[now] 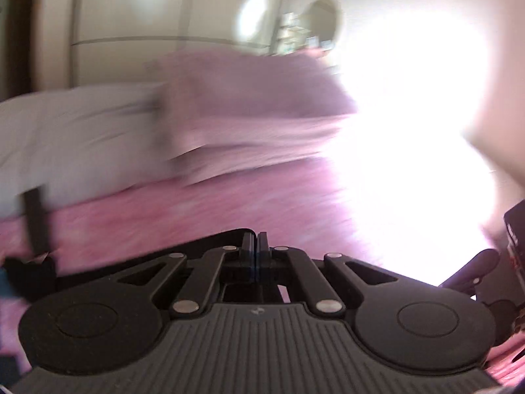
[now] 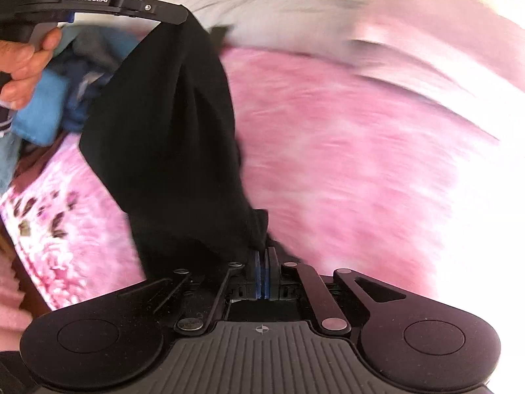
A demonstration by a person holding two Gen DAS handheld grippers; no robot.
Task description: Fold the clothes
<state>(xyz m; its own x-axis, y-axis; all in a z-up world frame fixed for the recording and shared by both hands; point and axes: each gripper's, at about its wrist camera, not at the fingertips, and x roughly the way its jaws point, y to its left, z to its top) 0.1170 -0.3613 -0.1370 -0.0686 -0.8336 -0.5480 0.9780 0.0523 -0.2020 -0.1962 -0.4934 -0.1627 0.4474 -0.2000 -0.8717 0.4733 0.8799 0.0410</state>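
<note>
A black garment [image 2: 170, 124] hangs stretched between my two grippers above a pink bedspread [image 2: 344, 164]. In the right wrist view my right gripper [image 2: 262, 257] is shut on the garment's lower corner. My left gripper [image 2: 182, 16], held by a hand [image 2: 23, 65], grips the upper corner at the top left. In the left wrist view the left gripper [image 1: 257, 246] has its pads pressed together, and black cloth [image 1: 29, 275] trails off to the left. Both pictures are blurred by motion.
A pile of blue and grey clothes [image 2: 49, 108] lies at the left of the bed. A grey-white pillow [image 1: 75, 131] and a folded pink blanket [image 1: 246, 115] lie at the head. Strong glare [image 1: 410, 131] washes out the right side. A wardrobe [image 1: 147, 16] stands behind.
</note>
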